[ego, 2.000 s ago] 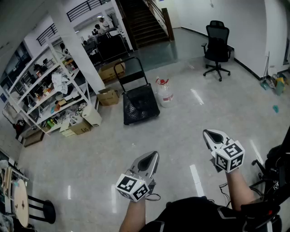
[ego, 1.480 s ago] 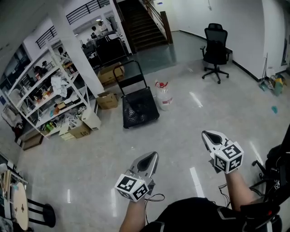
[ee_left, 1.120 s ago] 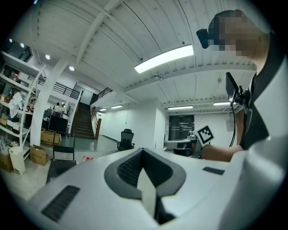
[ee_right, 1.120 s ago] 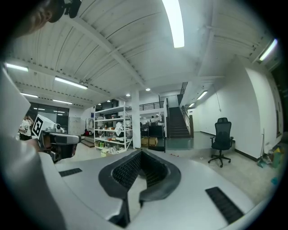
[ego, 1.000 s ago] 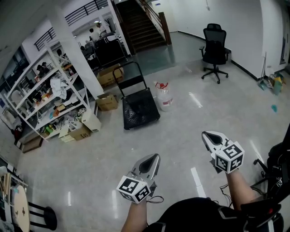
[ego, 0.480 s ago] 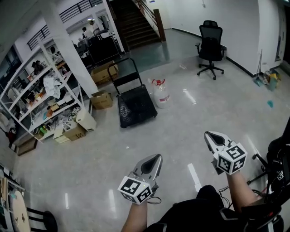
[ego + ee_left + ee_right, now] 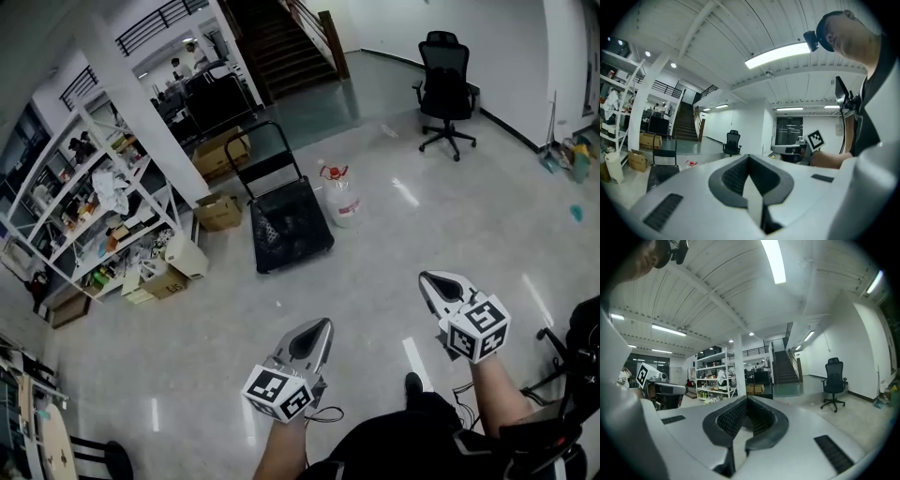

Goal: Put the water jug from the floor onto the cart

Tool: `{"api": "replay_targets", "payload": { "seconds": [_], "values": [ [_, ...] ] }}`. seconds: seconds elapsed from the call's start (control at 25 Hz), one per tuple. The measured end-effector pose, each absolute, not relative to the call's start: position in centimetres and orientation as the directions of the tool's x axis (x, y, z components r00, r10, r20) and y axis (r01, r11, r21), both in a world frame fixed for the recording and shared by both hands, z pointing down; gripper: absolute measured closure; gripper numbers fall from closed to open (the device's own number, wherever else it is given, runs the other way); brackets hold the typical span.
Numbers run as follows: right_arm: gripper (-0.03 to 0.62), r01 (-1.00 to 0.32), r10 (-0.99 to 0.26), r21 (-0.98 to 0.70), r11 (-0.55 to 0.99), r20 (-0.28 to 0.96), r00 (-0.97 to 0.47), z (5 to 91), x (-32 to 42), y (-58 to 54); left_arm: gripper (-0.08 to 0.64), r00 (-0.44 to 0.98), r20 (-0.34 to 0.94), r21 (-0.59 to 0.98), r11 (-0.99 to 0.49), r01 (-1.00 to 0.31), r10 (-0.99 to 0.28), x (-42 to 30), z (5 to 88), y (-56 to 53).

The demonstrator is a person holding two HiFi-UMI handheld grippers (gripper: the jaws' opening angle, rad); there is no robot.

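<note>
Near the bottom of the head view, the left gripper [image 7: 317, 328] and the right gripper [image 7: 429, 279] are held level above the glossy grey floor [image 7: 394, 244]. Each gripper's own view shows its fingers pressed together with nothing between them, left [image 7: 726, 178] and right [image 7: 731, 420] alike. The one clear plastic water jug with a red cap [image 7: 341, 199] stands upright on the floor, far ahead of both sets of fingers and well apart from them. It is just beside the right edge of the single black flat cart with an upright loop handle [image 7: 291, 225]. There are two grippers, one jug and one cart.
</note>
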State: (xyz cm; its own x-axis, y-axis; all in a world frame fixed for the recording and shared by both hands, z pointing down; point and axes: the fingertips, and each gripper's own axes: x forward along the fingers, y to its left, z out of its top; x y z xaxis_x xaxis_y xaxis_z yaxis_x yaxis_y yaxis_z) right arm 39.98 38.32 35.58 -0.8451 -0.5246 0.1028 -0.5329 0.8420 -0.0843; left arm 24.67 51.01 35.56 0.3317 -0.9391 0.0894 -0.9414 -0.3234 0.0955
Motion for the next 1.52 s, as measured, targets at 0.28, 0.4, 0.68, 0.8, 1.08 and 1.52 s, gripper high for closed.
{"api": "replay_targets", "payload": {
  "seconds": [0.28,0.4,0.68,0.8,1.08,1.52],
  "values": [
    [0.592,-0.53,-0.526,-0.033,0.848,0.078,-0.847,34.4,41.1,27.5,0.559,0.298,0.106,0.074,-0.292,-0.954,-0.949,24.5,34.6,40.2],
    [0.592,-0.515,-0.511,-0.032,0.857,0.08,-0.856,34.5,41.9,23.8,0.56,0.283,0.111,0.066,-0.277,-0.959,-0.953,25.1,34.3,36.4],
    [0.592,-0.495,-0.491,-0.046,0.868,0.084,-0.867,34.6,41.4,16.9,0.56,0.273,0.137,0.068,-0.266,-0.962,-0.952,25.2,34.2,29.7],
    [0.592,-0.489,-0.484,-0.049,0.871,0.083,-0.871,34.8,40.4,15.1,0.56,0.278,0.15,0.071,-0.271,-0.96,-0.949,24.5,34.7,27.7],
    [0.592,-0.502,-0.495,-0.048,0.863,0.111,-0.862,35.7,36.3,9.9,0.559,0.312,0.137,0.087,-0.302,-0.949,-0.94,20.8,35.4,22.1],
    [0.592,-0.55,-0.543,-0.021,0.835,0.133,-0.83,33.8,23.9,-0.2,0.559,0.353,0.059,0.105,-0.346,-0.932,-0.934,7.5,34.6,11.4]
  ]
}}
